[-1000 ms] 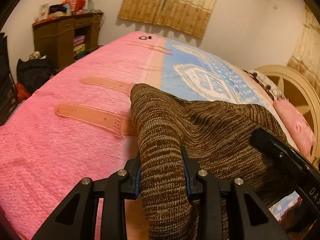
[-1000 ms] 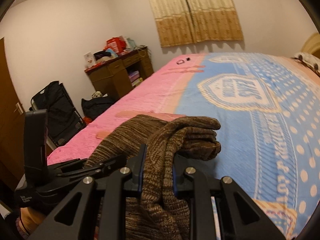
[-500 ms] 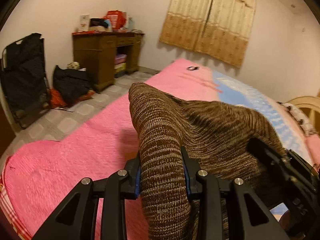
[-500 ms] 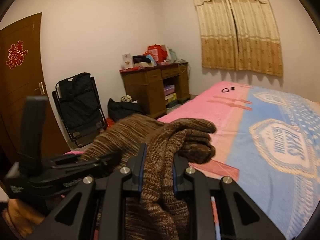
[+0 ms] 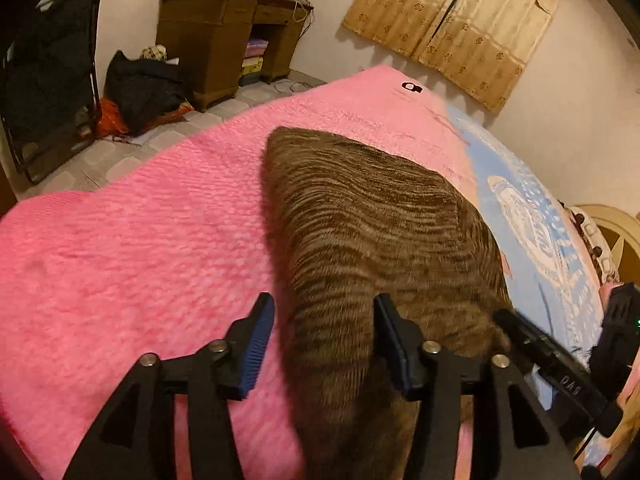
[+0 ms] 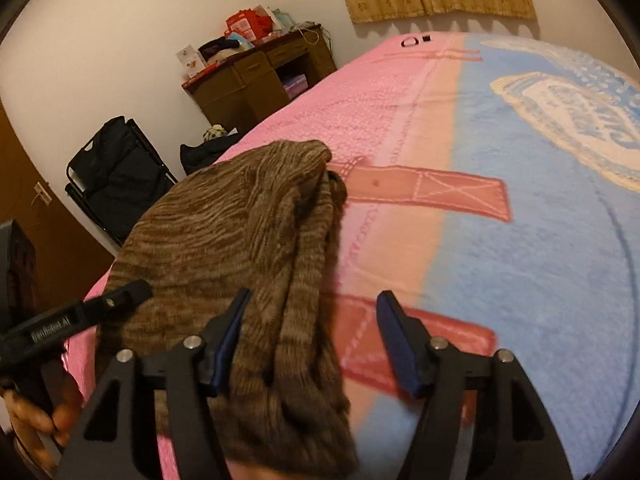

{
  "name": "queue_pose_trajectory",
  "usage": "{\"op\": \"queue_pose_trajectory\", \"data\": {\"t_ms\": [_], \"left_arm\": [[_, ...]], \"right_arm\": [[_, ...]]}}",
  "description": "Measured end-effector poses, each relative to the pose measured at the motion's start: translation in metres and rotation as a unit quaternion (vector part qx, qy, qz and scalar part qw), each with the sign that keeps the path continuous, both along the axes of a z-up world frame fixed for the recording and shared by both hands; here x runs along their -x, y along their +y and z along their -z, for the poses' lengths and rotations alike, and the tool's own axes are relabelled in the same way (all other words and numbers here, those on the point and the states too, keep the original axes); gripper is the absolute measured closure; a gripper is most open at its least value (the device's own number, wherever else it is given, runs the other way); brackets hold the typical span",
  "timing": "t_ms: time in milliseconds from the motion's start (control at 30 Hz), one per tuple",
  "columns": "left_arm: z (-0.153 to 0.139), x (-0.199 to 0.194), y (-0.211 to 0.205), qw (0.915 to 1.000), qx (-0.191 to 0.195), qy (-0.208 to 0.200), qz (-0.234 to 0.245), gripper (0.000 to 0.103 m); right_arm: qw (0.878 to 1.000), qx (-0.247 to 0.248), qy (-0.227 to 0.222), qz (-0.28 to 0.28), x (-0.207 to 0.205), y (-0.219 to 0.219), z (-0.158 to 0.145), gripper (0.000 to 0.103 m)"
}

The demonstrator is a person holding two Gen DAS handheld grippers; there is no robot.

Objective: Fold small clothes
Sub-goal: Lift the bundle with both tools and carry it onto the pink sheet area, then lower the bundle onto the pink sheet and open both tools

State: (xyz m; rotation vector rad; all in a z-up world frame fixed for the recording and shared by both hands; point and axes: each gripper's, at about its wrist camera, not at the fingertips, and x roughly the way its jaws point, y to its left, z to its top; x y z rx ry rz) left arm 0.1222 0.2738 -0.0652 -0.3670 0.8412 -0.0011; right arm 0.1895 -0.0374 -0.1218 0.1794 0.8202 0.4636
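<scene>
A brown knit garment (image 5: 372,232) lies on the pink and blue bedspread (image 5: 140,248), folded over on itself. In the left wrist view my left gripper (image 5: 324,336) is open, its fingers astride the garment's near end, not pinching it. In the right wrist view the same garment (image 6: 232,232) lies bunched at the left. My right gripper (image 6: 314,332) is open, with the cloth's near edge against its left finger. The left gripper's body (image 6: 76,320) shows at the lower left of that view.
A wooden desk (image 5: 224,36) with clutter stands by the far wall. A black folding chair (image 6: 112,176) and dark bags (image 5: 140,88) are on the floor beside the bed. A small black item (image 6: 412,41) lies at the bed's far end. Curtains (image 5: 452,20) hang behind.
Both grippers have opened and let go of the garment, which now lies on the bed. Both cameras tilted down toward the bedspread.
</scene>
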Motion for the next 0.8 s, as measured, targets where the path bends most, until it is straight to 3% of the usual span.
{"op": "queue_pose_trajectory", "data": {"t_ms": [133, 200, 267, 400, 467, 533, 600, 667, 800], "left_arm": [[-0.010, 0.017, 0.001, 0.9991, -0.033, -0.014, -0.020, 0.046], [-0.015, 0.027, 0.000, 0.9980, -0.047, -0.026, -0.033, 0.046], [-0.016, 0.029, -0.001, 0.9976, -0.050, -0.040, -0.026, 0.046], [-0.004, 0.026, -0.022, 0.9966, -0.081, -0.012, -0.011, 0.046], [0.012, 0.021, -0.028, 0.9958, -0.089, 0.021, -0.006, 0.046], [0.029, 0.021, -0.031, 0.9944, -0.093, 0.051, -0.002, 0.045], [0.028, 0.030, -0.032, 0.9937, -0.108, 0.027, 0.006, 0.044], [0.030, 0.035, -0.033, 0.9916, -0.125, 0.026, 0.014, 0.042], [0.030, 0.038, -0.026, 0.9930, -0.114, 0.026, 0.013, 0.042]], "right_arm": [[0.998, 0.021, -0.045, 0.034, 0.040, -0.015, -0.016, 0.047], [0.995, 0.047, -0.073, 0.055, 0.057, -0.018, -0.027, 0.071], [0.992, 0.064, -0.100, 0.047, 0.064, -0.010, -0.041, 0.083], [0.990, 0.070, -0.124, -0.005, 0.076, 0.020, -0.058, 0.083], [0.989, 0.082, -0.121, -0.021, 0.078, 0.031, -0.051, 0.083], [0.990, 0.104, -0.088, -0.022, 0.067, 0.039, -0.029, 0.083], [0.992, 0.125, -0.030, -0.006, 0.057, 0.034, 0.000, 0.086], [0.995, 0.092, -0.039, -0.003, 0.064, 0.021, 0.002, 0.087], [0.997, 0.072, -0.023, -0.005, 0.072, 0.008, -0.002, 0.087]]}}
